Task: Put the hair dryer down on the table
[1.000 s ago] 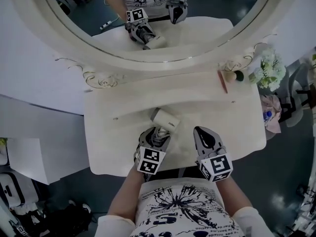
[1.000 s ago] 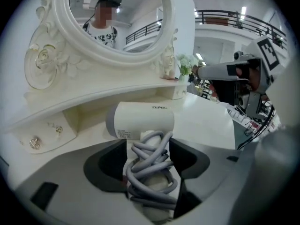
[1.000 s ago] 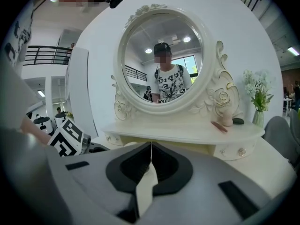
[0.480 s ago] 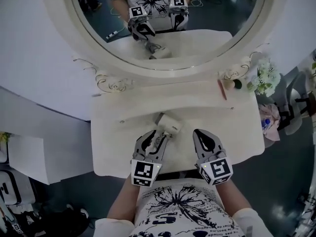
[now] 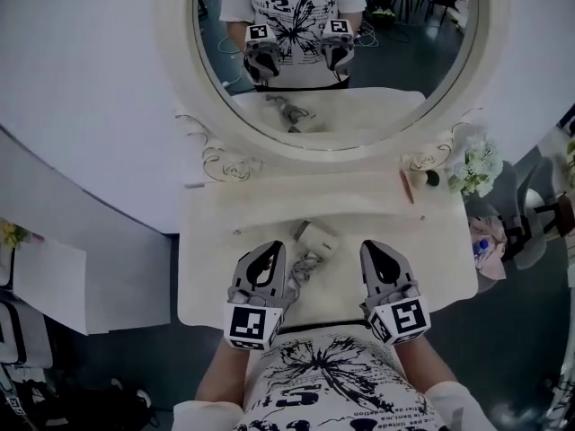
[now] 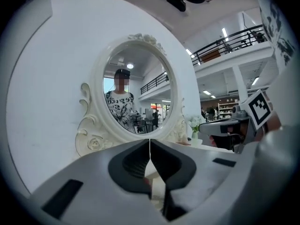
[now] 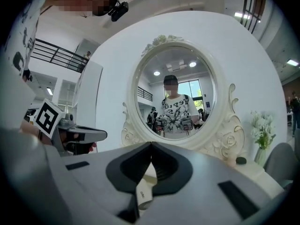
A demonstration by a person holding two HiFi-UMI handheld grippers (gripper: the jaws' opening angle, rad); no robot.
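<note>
Task status: we judge it done. The hair dryer point(image 5: 316, 239) lies on the table point(image 5: 431, 259) with nothing holding it.
Dryer position: on the near half of the tabletop, at 12 o'clock from the gap between our two grippers. Its cord point(image 5: 301, 268) trails off toward 7 o'clock.
Left gripper point(image 5: 271, 250): fingers closed tip to tip, nothing pinched. The dryer is at its 1 o'clock and the cord is just beside it; we can't tell if they touch.
Right gripper point(image 5: 374, 246): fingers closed tip to tip, empty. The dryer is at its 10 o'clock, apart.
Remaining: nothing on the dryer by our read, only clearing the grippers.
Backdrop: mirror point(image 5: 332, 52) at 12 o'clock.
</note>
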